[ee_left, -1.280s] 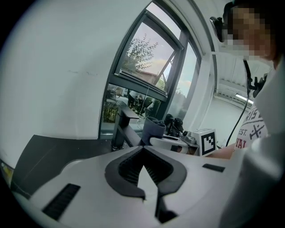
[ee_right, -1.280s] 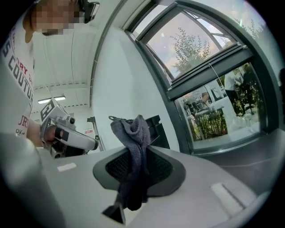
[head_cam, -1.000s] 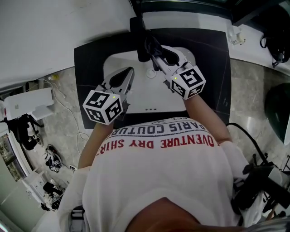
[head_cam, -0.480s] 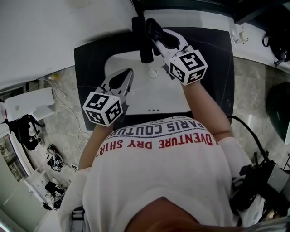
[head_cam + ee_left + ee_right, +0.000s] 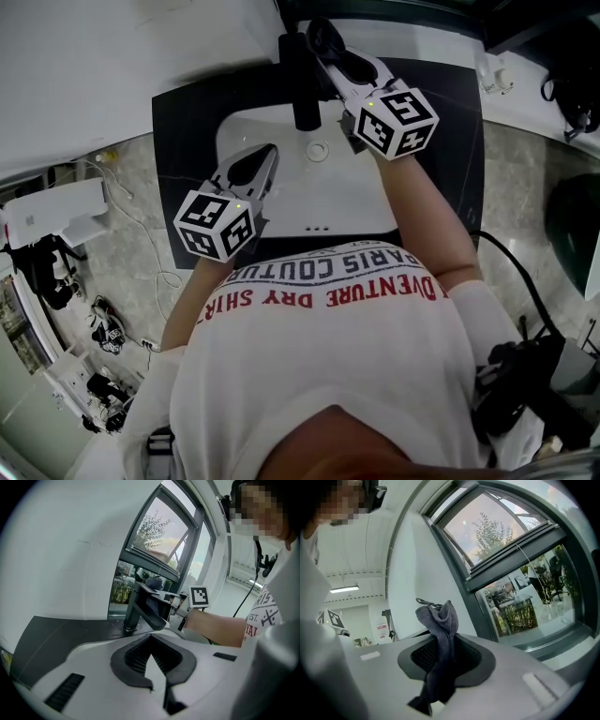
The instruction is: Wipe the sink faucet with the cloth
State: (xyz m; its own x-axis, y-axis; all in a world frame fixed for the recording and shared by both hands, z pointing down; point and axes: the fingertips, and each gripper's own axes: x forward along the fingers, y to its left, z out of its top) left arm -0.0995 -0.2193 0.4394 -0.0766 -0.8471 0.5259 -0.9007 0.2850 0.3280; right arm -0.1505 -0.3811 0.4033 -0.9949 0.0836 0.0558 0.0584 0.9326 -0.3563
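Right gripper is clamped on the grey knitted cloth. The cloth is bunched between the jaws with a tuft sticking out past the tips, and the grip looks solid. In the head view that gripper is up at the back of the white basin sink, tip just right of the top of the dark, square-bodied faucet. The left gripper view puts the cloth end right at the faucet's upper body. Can't confirm actual contact from any view, and the right gripper view only shows window and wall, no faucet. Left gripper has its jaws together on nothing and is parked over the basin's front-left, near the edge of the black countertop and well apart from the faucet. It's not doing any work. My read: we're in the wipe itself, working the top/back of the faucet. The spout and base likely still need covering. Next move needs the cloth tuft pressed against the metal and dragged down the body and along the spout, wrist angled so the cloth leads, not the jaw tips. Risk: hard jaw edges scraping the finish.
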